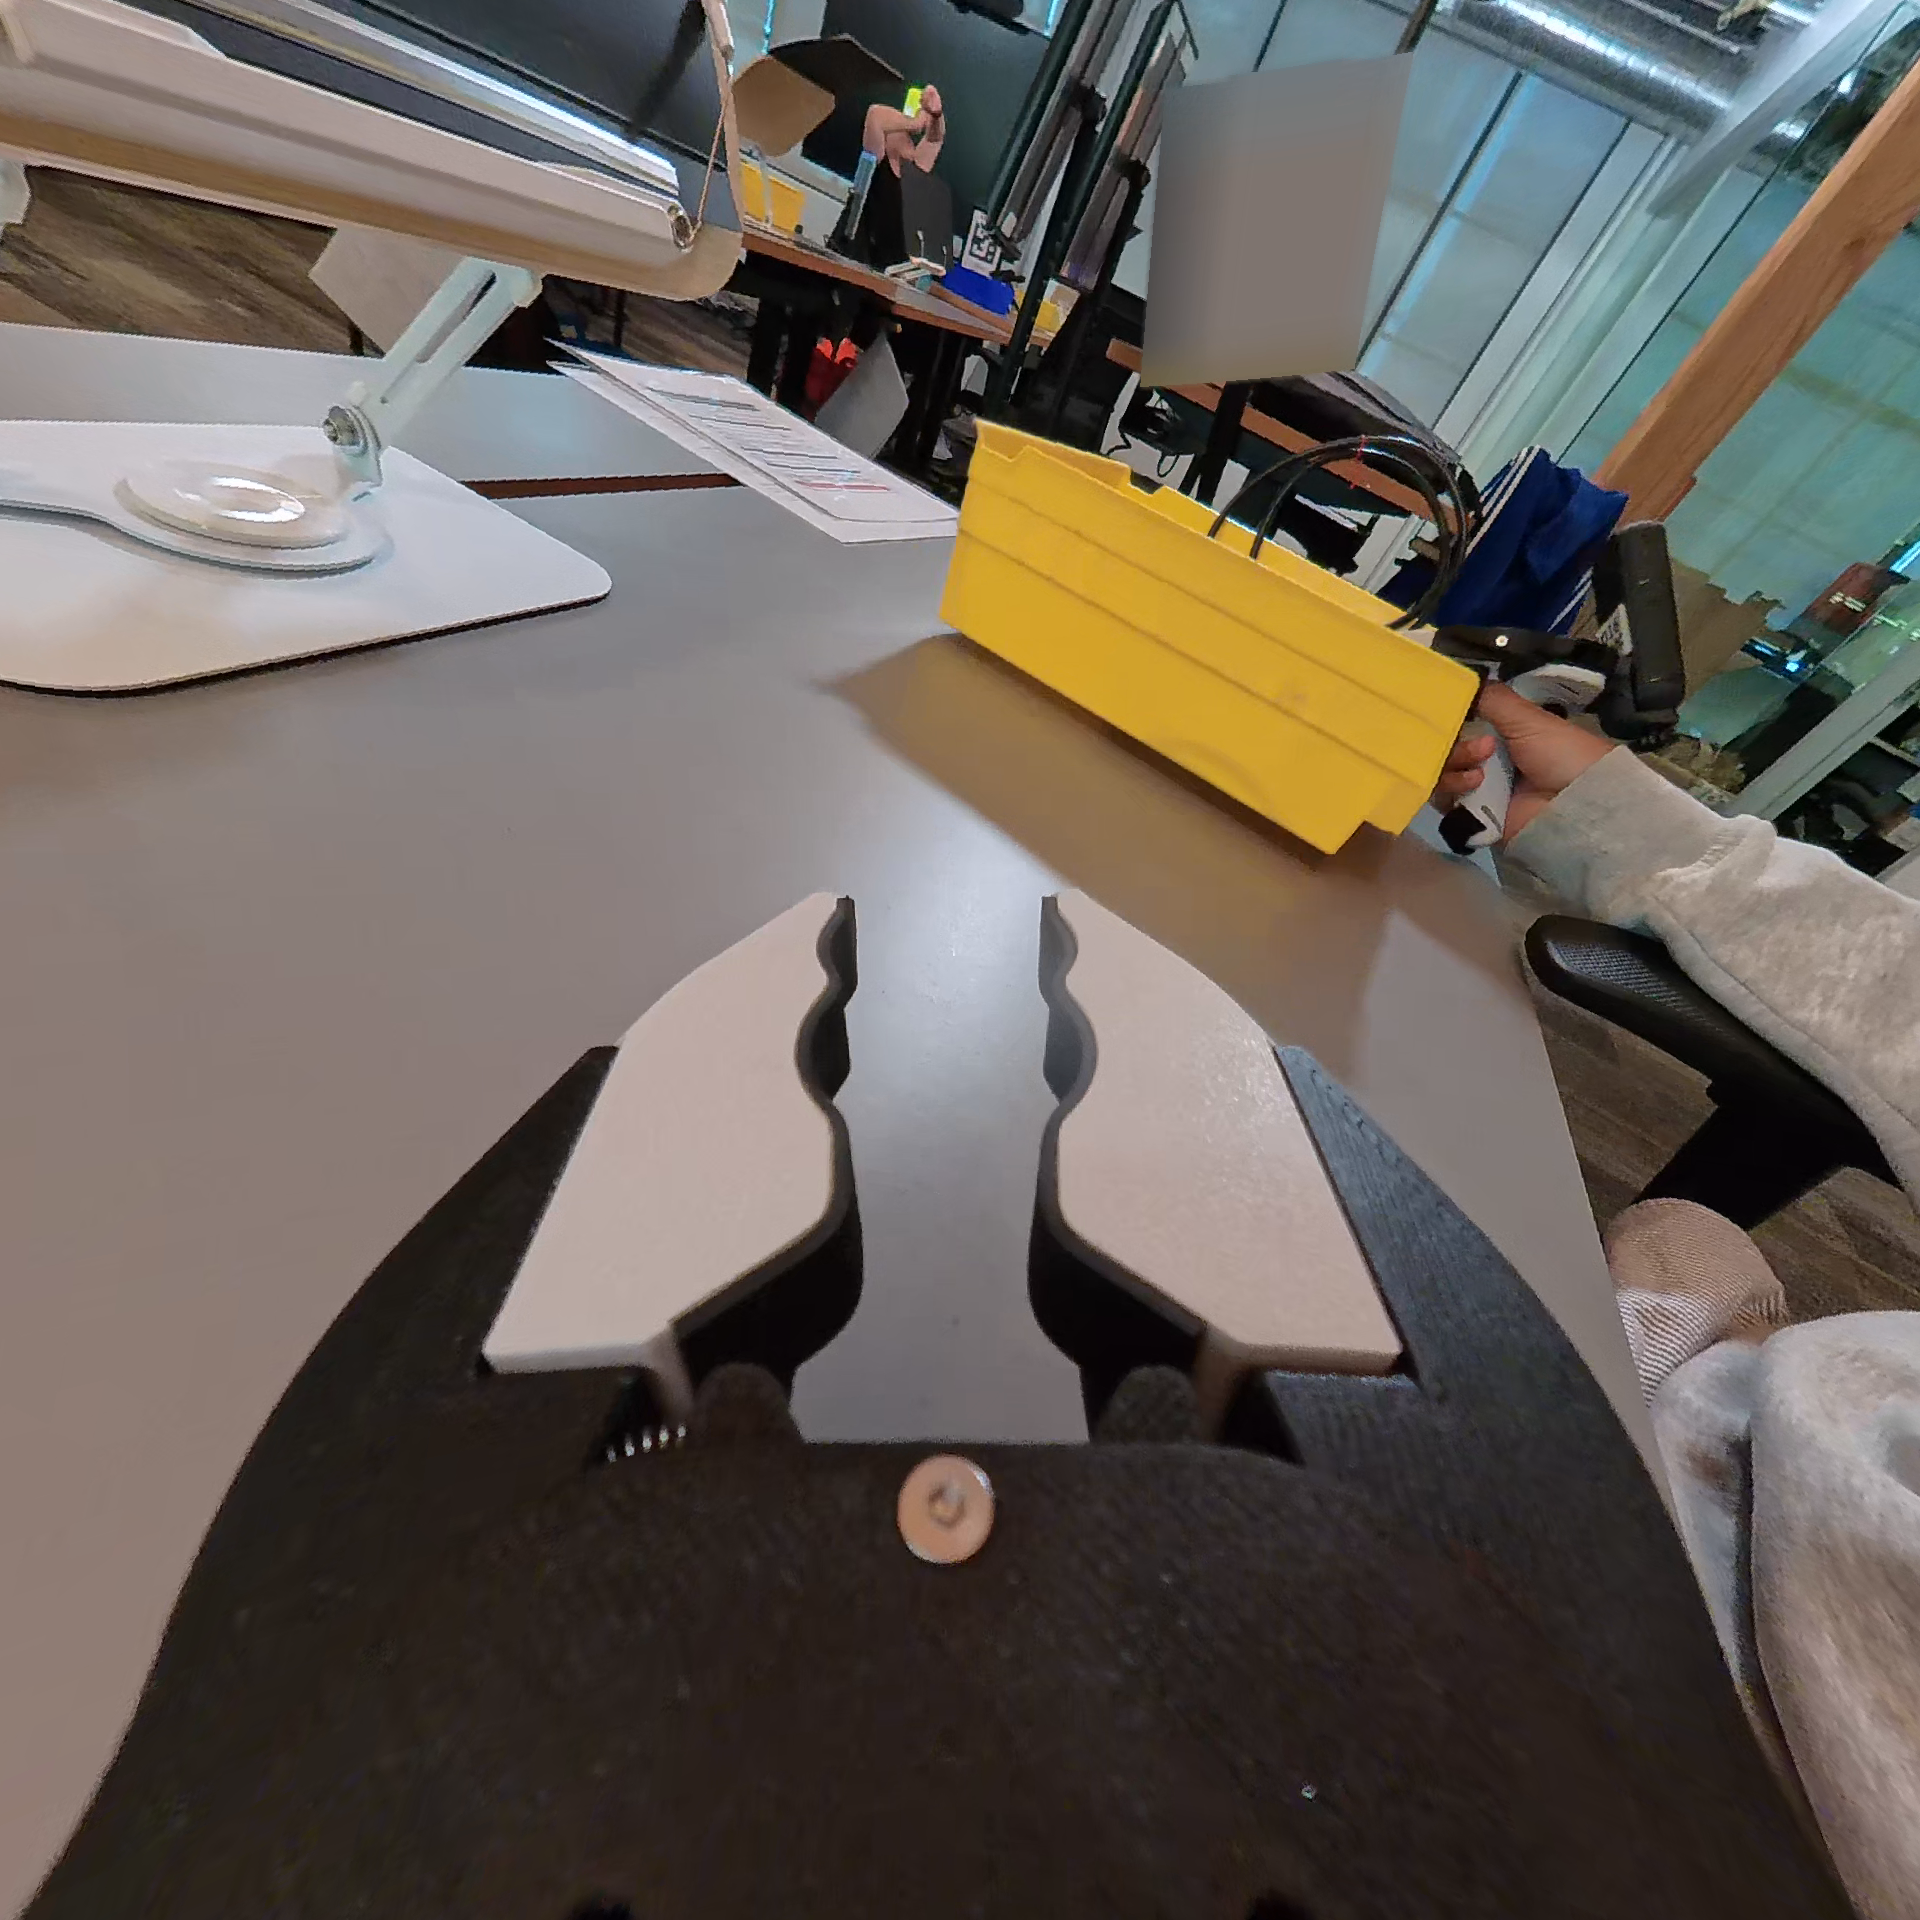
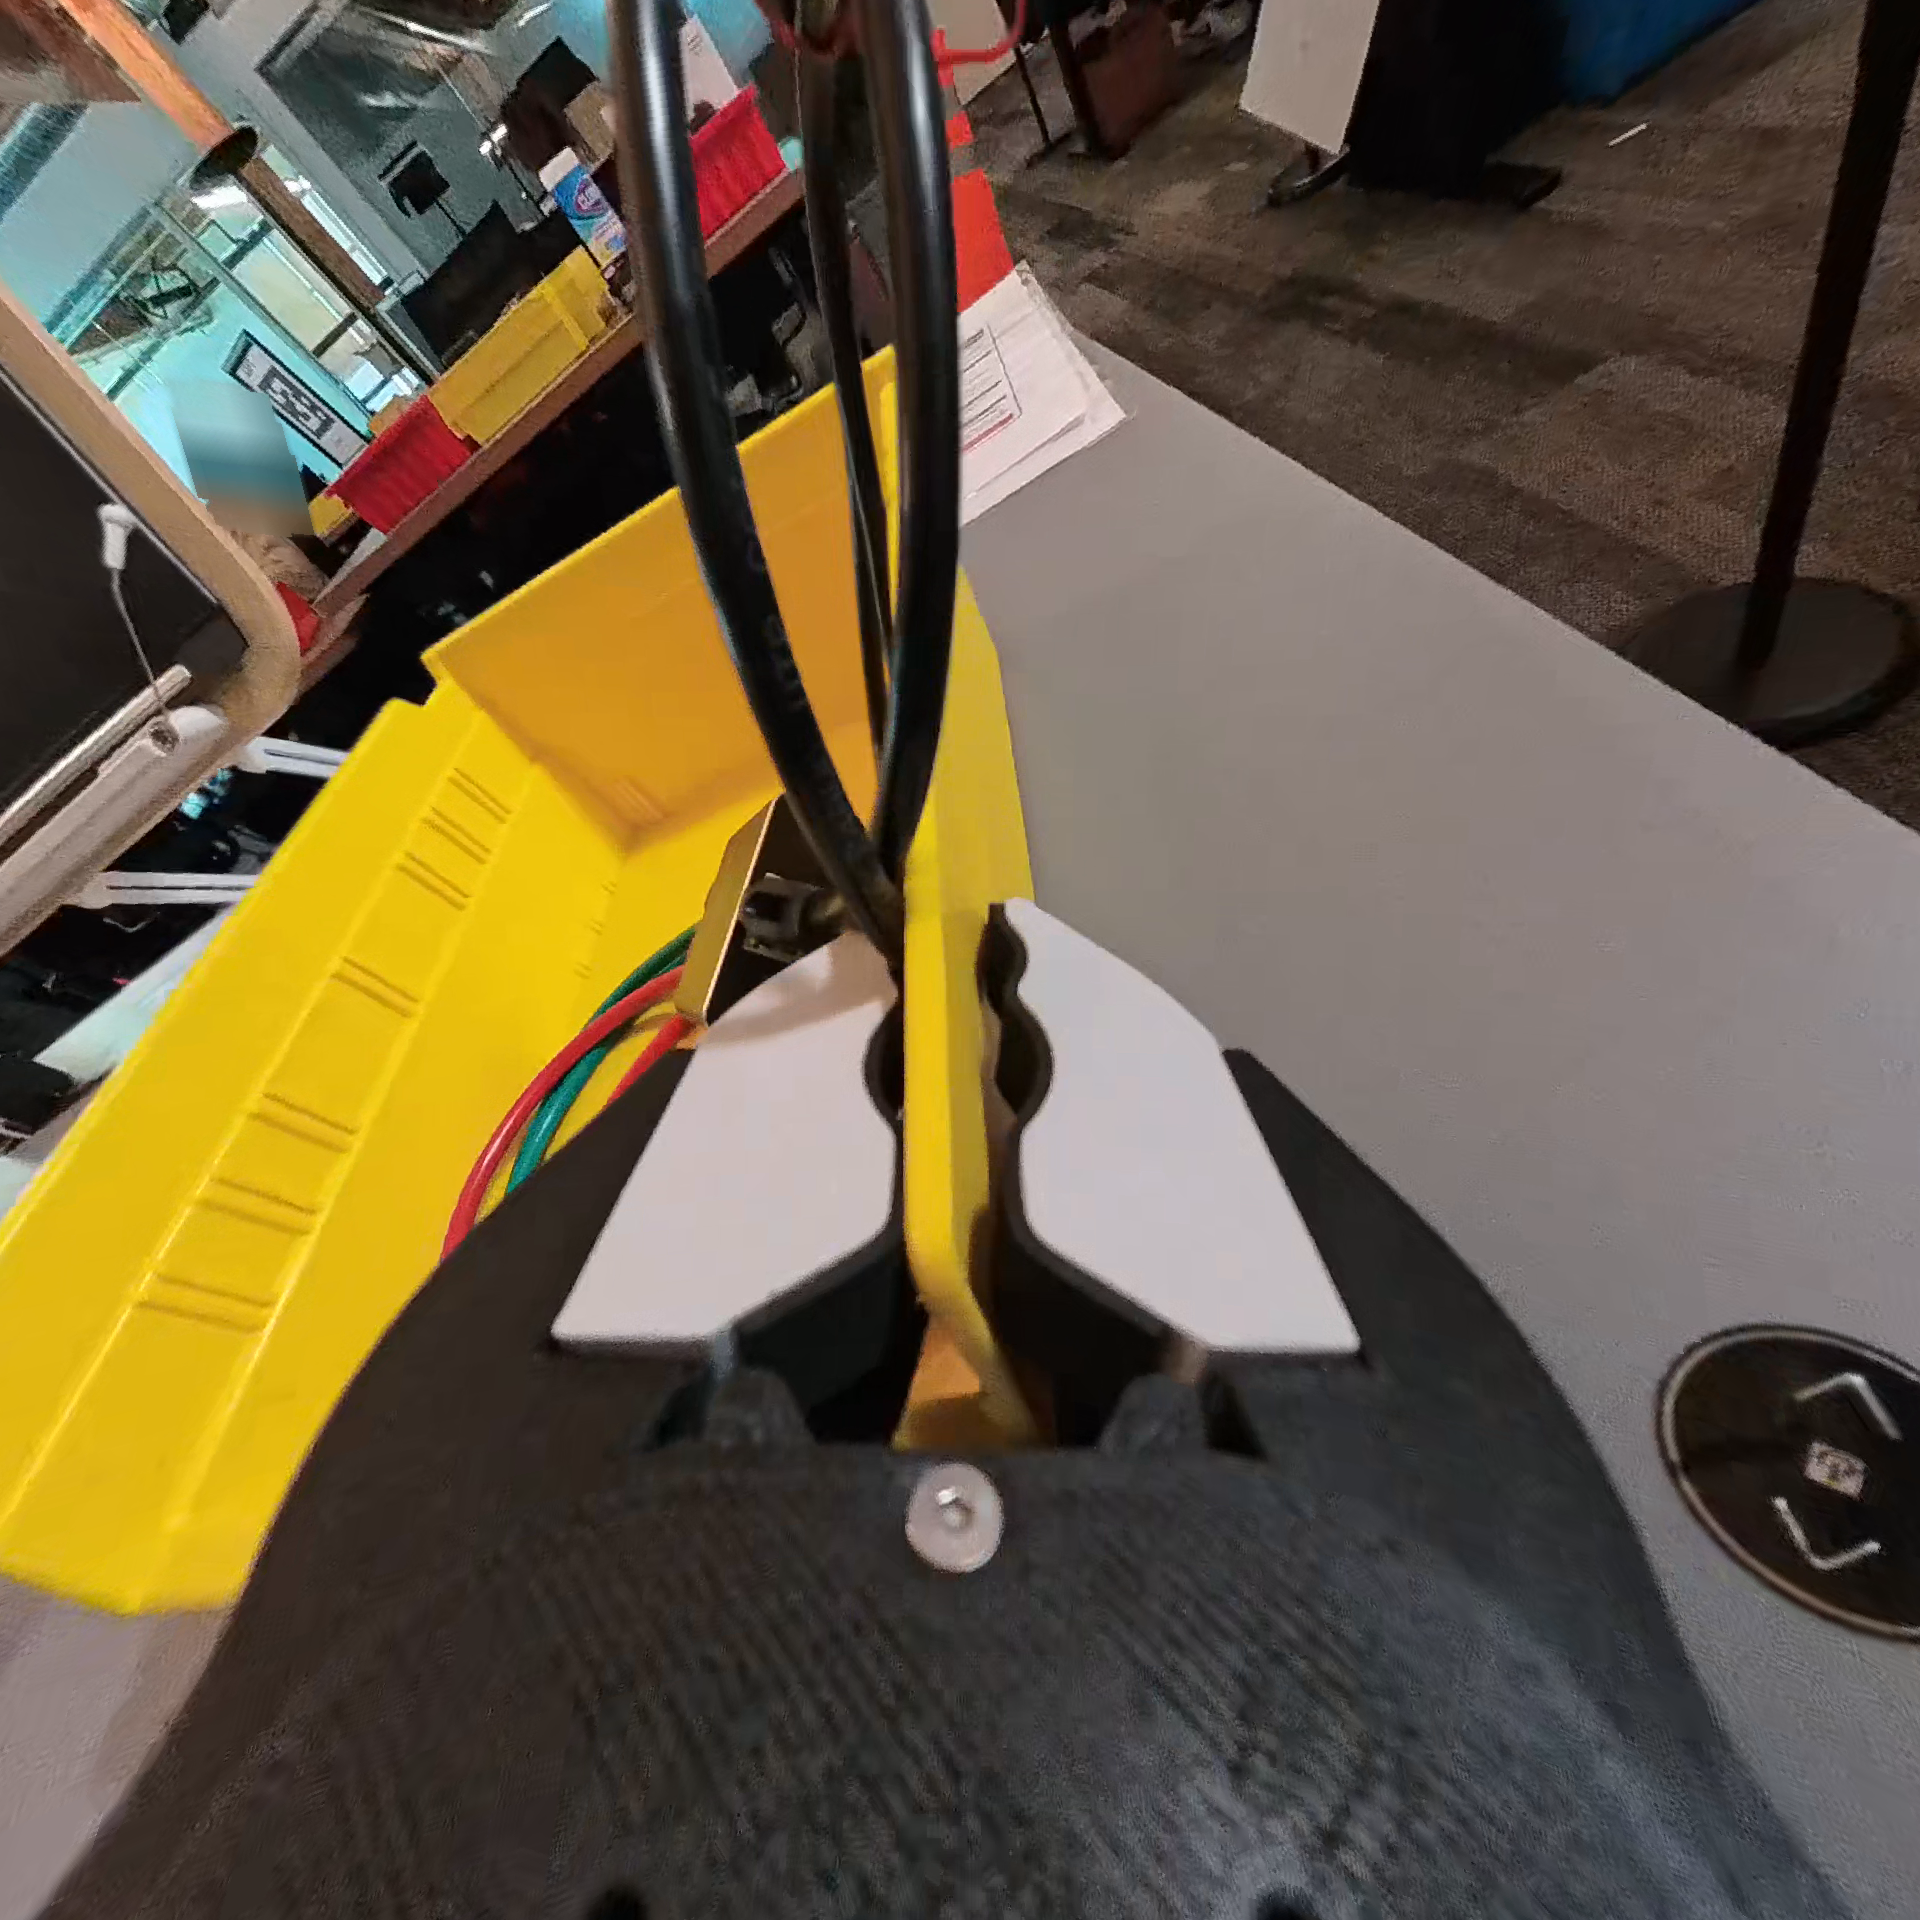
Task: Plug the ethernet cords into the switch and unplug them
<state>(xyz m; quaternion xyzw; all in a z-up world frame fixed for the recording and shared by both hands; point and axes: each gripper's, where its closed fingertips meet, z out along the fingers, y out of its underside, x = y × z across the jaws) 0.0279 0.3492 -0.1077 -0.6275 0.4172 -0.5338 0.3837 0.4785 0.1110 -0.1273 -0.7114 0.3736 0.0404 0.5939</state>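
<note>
A yellow plastic bin (image 1: 1195, 634) sits on the grey table (image 1: 520, 883), its near end looking slightly raised. My right gripper (image 2: 940, 925) is shut on the bin's side wall (image 2: 940, 1091), which runs between the fingers. Inside the bin are looping black cords (image 2: 727, 520), a red cord (image 2: 499, 1143), a green cord (image 2: 561, 1101) and part of a dark box that may be the switch (image 2: 769, 914), mostly hidden. The black cords (image 1: 1382, 488) also rise above the bin in the left wrist view. My left gripper (image 1: 948, 914) is open and empty, low over the bare table, well short of the bin.
A white monitor stand base (image 1: 260, 561) is at the left, with a printed sheet (image 1: 769, 457) behind the bin. A round black control disc (image 2: 1808, 1475) is set in the table at the right. A chair armrest (image 1: 1662, 1018) and a stanchion base (image 2: 1787, 655) lie beyond the table edge.
</note>
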